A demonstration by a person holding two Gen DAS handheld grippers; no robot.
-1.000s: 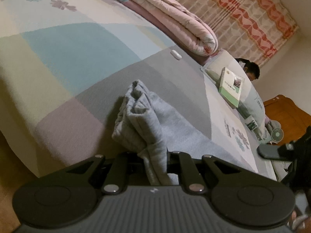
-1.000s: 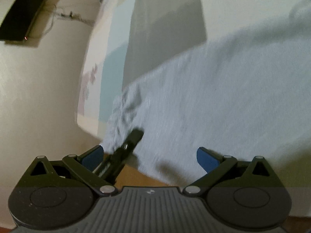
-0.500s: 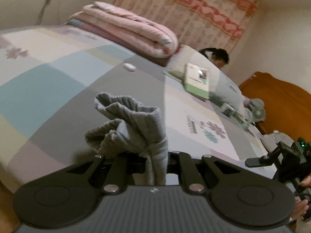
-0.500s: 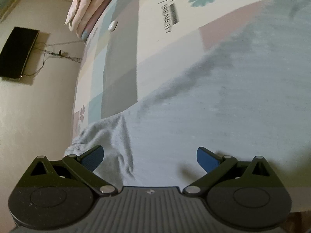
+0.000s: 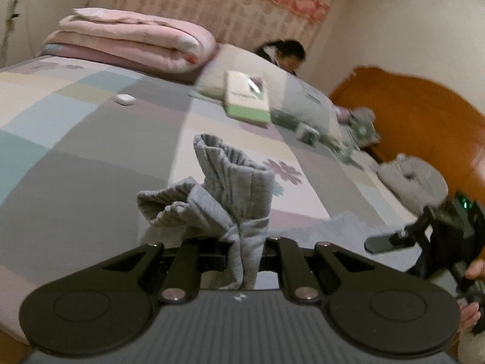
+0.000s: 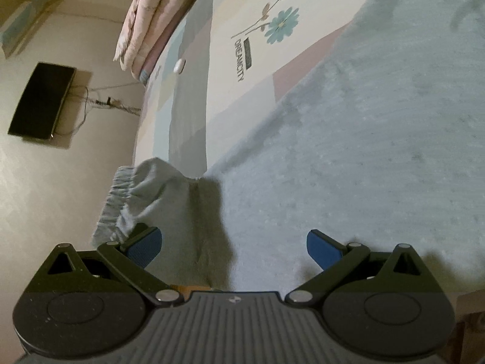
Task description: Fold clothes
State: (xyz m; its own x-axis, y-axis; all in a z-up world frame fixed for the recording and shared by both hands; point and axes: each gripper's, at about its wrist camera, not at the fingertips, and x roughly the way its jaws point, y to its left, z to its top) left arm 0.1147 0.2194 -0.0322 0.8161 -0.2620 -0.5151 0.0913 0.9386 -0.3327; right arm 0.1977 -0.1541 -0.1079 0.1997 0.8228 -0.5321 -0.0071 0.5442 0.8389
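Since a second ago, the left gripper has been lifting its bunch of grey knit cloth higher, so the wooden headboard at the right of the frame is now showing. Its fingers are pinching tight on the ribbed, crumpled fabric, which is standing up in soft vertical folds at the frame's centre. The right gripper is hovering with its blue-padded fingers spread wide, gripping nothing, over the flat fuzzy grey garment that is covering the right half of its frame; a gathered elastic cuff is bunching at the left. Underneath, the patchwork bedsheet is showing printed flowers and the word "DREAMCITY" at upper centre. A folded pink quilt is lying at upper left in the left view.
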